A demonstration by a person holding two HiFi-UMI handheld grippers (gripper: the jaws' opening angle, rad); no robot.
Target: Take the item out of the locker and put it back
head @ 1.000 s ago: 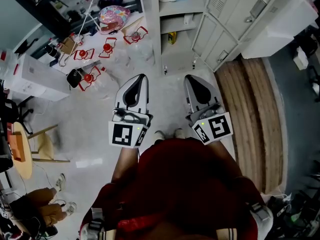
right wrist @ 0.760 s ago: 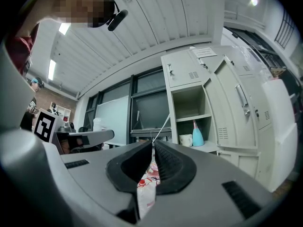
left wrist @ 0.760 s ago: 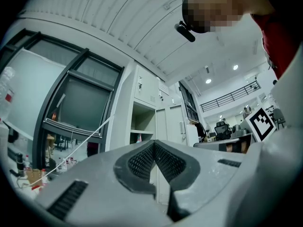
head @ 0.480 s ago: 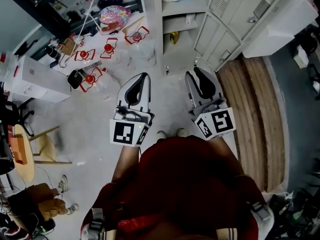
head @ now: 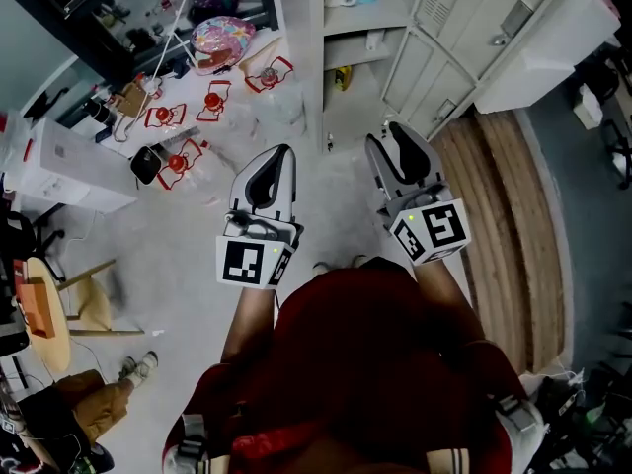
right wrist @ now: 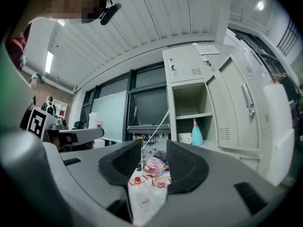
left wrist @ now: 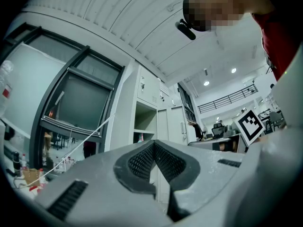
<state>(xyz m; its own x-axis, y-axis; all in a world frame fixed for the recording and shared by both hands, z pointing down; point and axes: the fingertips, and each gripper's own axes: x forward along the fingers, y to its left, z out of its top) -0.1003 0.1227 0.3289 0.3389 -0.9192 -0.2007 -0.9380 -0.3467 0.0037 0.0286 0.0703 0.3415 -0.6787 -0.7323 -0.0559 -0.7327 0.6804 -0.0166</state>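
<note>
I am seeing the turquoise bottle (right wrist: 196,135) standing on a shelf inside the open locker (right wrist: 189,98), just beside a white mug (right wrist: 184,138). My right gripper (right wrist: 154,151) is pointing toward it from well back; its jaws have just been opening and are now standing apart with nothing between them. My left gripper (left wrist: 152,148) is hanging alongside, its jaws pressed together and holding nothing. Red-capped bottles (head: 176,159) are lying on the floor.

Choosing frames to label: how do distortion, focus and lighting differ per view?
Head view: fairly even light, sharp, the open grey metal locker splayed by the wide lens. Left gripper view: heavy fisheye, dark corners, bright ceiling lamps, left tongs soft up close. Right gripper view: same fisheye; turquoise bottle and white mug read clearly.
</note>
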